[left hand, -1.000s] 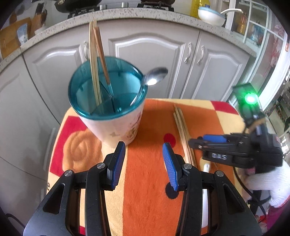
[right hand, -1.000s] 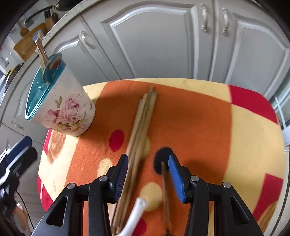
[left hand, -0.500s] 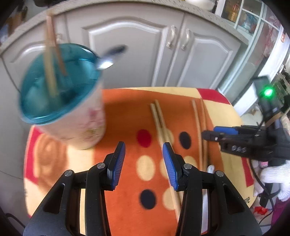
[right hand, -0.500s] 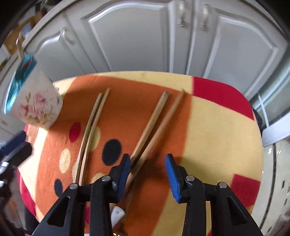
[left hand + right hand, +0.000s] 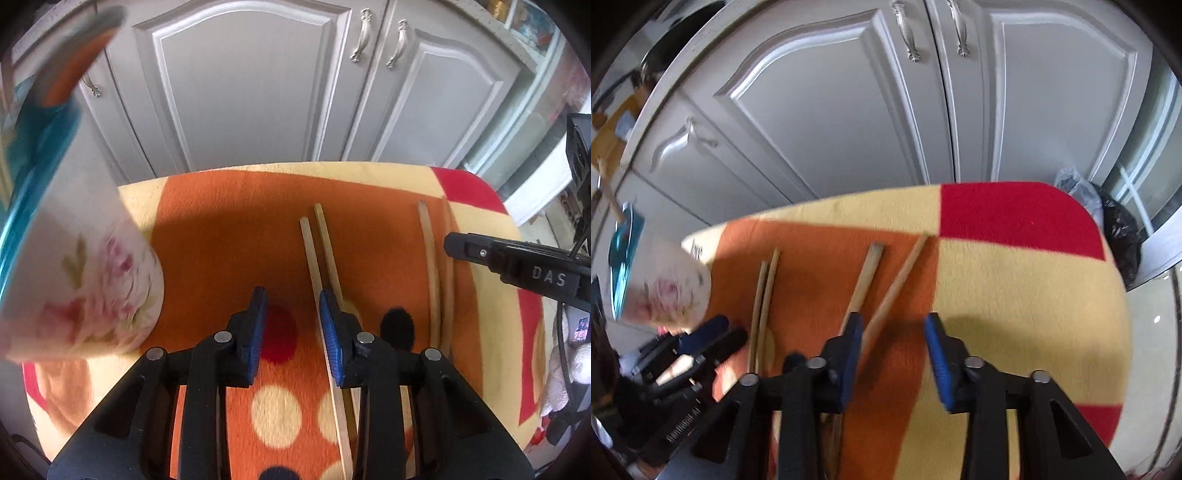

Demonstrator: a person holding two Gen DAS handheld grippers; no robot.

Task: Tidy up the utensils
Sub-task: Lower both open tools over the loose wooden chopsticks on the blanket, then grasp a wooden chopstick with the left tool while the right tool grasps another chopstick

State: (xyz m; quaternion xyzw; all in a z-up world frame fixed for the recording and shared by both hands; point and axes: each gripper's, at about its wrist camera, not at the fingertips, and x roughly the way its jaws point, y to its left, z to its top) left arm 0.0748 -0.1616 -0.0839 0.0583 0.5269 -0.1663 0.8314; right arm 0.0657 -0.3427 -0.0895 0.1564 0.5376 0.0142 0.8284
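Step in hand: approach to pick up loose chopsticks for the holder (my reading; nothing is gripped yet).
Left gripper (image 5: 291, 328): jaws apart, have just been closing, nothing between the pads; they hang over the orange cloth (image 5: 229, 229) and a red dot.
Light chopsticks (image 5: 317, 251): a pale pair lying side by side on the cloth, running under the left gripper's right-hand finger, so just beside the gap and not in it.
Right gripper (image 5: 894, 350): jaws apart, also just been closing, no pad pressing on anything.
Darker chopsticks (image 5: 882, 288): a splayed pair on the cloth; one stick runs under the inner edge of the right gripper's left-hand finger, the other heads into the gap (whether it sits squarely between the pads I cannot tell).
Utensil holder (image 5: 85, 266): floral cup with a teal top, at the far left of the cloth, well apart from both pairs.
Next move, left: shift sideways until the pale pair is centred in the gap, lower, close.
Next move, right: centre over the dark pair, ideally where the sticks converge, then close.
Hidden or unclear: near ends of both pairs are covered by gripper bodies; the holder is motion-blurred and its contents unreadable; the cloth's near edge is cut off.
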